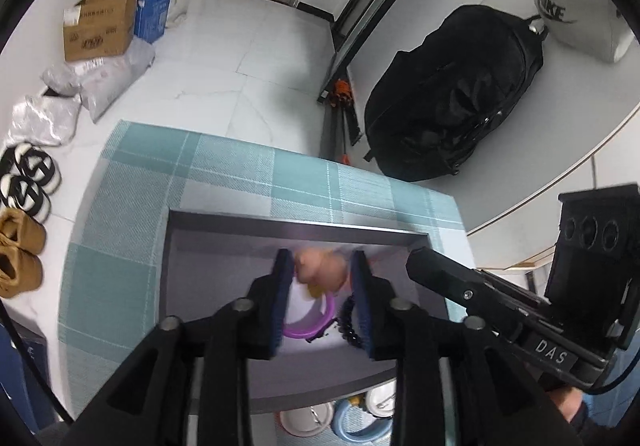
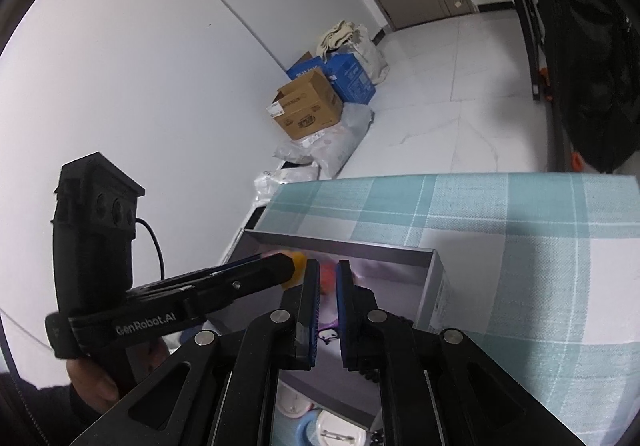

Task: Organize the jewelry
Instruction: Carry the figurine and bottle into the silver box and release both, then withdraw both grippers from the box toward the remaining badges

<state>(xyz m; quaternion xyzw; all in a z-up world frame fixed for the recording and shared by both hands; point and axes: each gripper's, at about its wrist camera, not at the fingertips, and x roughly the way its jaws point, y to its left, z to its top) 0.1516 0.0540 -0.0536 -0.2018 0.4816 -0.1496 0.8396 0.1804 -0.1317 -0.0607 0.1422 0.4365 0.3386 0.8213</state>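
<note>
A grey open box (image 1: 296,228) sits on the teal checked tablecloth (image 1: 224,170). Inside it lie a purple bangle (image 1: 308,328), a dark bead bracelet (image 1: 347,320) and a blurred pink and yellow item (image 1: 320,272). My left gripper (image 1: 322,302) hovers over the box with its blue pads open around these items, gripping nothing. My right gripper (image 2: 328,310) is above the same box (image 2: 430,286), pads a narrow gap apart, nothing seen between them. The left gripper's finger (image 2: 264,270) reaches into the box beside it.
White and blue round pieces (image 1: 308,420) lie on the cloth below the box. A black backpack (image 1: 456,94) stands past the table's far edge. Cardboard boxes (image 1: 100,26), bags and shoes (image 1: 20,258) line the floor by the wall.
</note>
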